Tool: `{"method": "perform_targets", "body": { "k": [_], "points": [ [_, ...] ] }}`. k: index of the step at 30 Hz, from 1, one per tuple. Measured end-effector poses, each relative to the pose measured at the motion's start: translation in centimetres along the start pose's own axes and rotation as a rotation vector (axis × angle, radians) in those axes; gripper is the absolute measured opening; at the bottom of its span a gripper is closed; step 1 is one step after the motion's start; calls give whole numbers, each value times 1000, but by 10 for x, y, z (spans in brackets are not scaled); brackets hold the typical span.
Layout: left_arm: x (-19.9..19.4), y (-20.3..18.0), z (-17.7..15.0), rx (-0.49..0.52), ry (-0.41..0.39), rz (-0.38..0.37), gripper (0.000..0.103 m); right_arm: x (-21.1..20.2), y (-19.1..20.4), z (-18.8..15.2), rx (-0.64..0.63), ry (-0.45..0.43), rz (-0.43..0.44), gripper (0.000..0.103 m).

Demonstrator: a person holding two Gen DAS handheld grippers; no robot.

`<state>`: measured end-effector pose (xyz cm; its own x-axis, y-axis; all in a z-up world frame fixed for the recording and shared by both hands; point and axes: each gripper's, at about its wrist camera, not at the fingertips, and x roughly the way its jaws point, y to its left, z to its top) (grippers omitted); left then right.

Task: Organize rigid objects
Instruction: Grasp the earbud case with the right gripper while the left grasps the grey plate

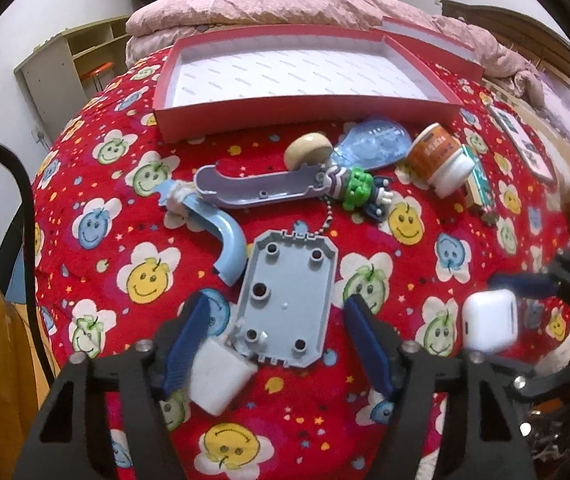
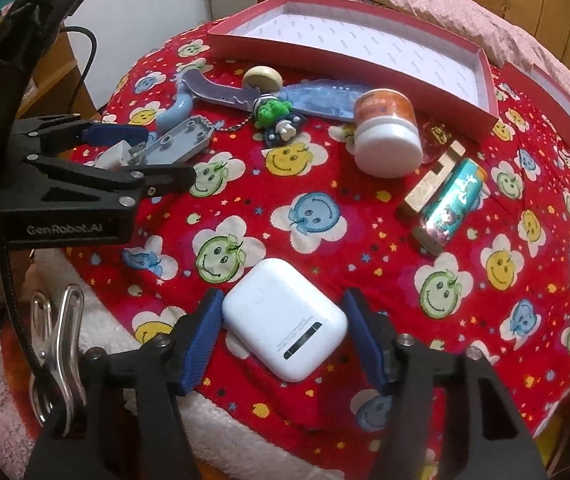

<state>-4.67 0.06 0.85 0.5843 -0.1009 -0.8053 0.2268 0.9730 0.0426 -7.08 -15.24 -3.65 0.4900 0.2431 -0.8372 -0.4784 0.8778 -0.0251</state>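
Note:
A red box (image 1: 305, 114) with a white inside lies at the back of the red smiley cloth; it also shows in the right wrist view (image 2: 345, 62). My left gripper (image 1: 277, 340) is open around a grey-blue plastic plate (image 1: 289, 300), with a small white cube (image 1: 219, 380) by its left finger. My right gripper (image 2: 281, 340) is open around a white earbud case (image 2: 285, 318), its pads close to both sides; the case also shows in the left wrist view (image 1: 489, 324). Both objects lie on the cloth.
Between the grippers and the box lie a grey curved part (image 1: 253, 188), a blue curved part (image 1: 225, 236), a green keychain figure (image 1: 359, 190), a beige knob (image 1: 307, 150), an orange jar (image 2: 387, 132), a wooden block with a printed tube (image 2: 445, 204), and a clip (image 2: 57, 344).

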Motion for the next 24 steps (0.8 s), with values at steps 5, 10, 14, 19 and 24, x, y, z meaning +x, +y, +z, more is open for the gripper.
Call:
{"method": "perform_targets", "body": {
  "k": [5, 10, 14, 19, 24],
  "points": [
    [-2, -1, 0, 7, -10, -10, 49, 1, 0, 1, 6, -7, 7, 62],
    [-3, 2, 0, -2, -11, -29, 47, -4, -6, -3, 21, -20, 22, 62],
    [-6, 4, 1, -14, -11, -46, 47, -9, -13, -2, 41, -36, 35, 62],
    [-12, 10, 3, -44, -12, -67, 47, -12, -18, -2, 66, -51, 45, 62],
    [-20, 13, 5, -53, -33, -64, 47, -14, -19, -2, 75, -58, 50, 62]
  ]
}}
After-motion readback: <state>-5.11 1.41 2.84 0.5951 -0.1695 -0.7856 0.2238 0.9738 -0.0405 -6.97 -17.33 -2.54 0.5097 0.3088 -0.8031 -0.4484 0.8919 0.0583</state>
